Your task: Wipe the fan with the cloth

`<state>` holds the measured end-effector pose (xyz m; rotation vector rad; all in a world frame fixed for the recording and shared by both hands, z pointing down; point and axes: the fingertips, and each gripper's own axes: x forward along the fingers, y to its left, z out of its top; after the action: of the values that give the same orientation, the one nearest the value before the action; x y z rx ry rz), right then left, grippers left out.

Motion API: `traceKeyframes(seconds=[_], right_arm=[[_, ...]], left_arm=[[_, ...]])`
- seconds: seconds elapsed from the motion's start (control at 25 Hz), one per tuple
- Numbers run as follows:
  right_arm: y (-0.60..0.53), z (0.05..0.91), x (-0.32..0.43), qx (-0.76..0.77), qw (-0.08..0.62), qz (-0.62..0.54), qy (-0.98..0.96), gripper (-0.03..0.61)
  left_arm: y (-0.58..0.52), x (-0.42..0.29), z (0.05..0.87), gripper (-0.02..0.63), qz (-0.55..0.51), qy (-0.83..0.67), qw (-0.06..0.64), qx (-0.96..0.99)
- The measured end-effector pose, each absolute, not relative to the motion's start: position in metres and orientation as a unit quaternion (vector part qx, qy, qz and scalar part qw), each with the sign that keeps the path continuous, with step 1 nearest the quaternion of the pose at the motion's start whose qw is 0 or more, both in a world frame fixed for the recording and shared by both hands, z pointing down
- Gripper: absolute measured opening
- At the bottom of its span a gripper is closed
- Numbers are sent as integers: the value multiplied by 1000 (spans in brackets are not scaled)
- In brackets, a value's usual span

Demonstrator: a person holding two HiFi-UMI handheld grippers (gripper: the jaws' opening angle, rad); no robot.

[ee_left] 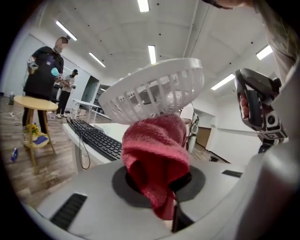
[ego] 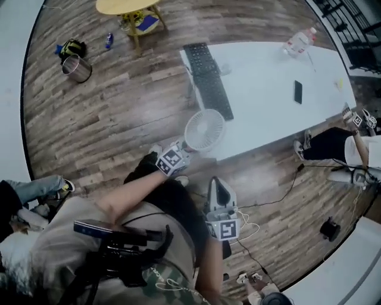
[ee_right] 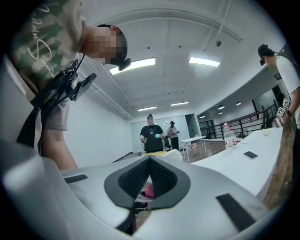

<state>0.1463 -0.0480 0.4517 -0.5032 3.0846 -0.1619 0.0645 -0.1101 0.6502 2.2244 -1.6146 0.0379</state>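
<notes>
A white fan point(ego: 203, 129) stands at the near edge of the white table point(ego: 262, 101). My left gripper point(ego: 181, 152) sits just below and left of it, shut on a red cloth point(ee_left: 157, 150). In the left gripper view the fan's grille point(ee_left: 154, 91) tilts right above the bunched cloth and seems to touch it. My right gripper point(ego: 217, 183) hovers in front of the table edge, right of the left one, apart from the fan. Its jaws point(ee_right: 149, 180) are shut with nothing in them; the right gripper point(ee_left: 255, 105) also shows in the left gripper view.
A black keyboard point(ego: 208, 80), a phone point(ego: 297, 92) and a plastic bottle point(ego: 299, 40) lie on the table. A cable point(ego: 280, 196) runs over the wood floor. A metal bucket point(ego: 76, 68) and a yellow stool point(ego: 128, 7) stand far left. People stand around.
</notes>
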Motion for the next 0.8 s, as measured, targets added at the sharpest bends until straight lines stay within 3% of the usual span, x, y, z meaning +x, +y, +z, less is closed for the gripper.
traceKeyframes(seconds=[0.8], right_arm=[[-42, 496, 152, -123, -11, -97, 988, 2]], left_arm=[[-124, 61, 637, 57, 4, -616, 150, 773]])
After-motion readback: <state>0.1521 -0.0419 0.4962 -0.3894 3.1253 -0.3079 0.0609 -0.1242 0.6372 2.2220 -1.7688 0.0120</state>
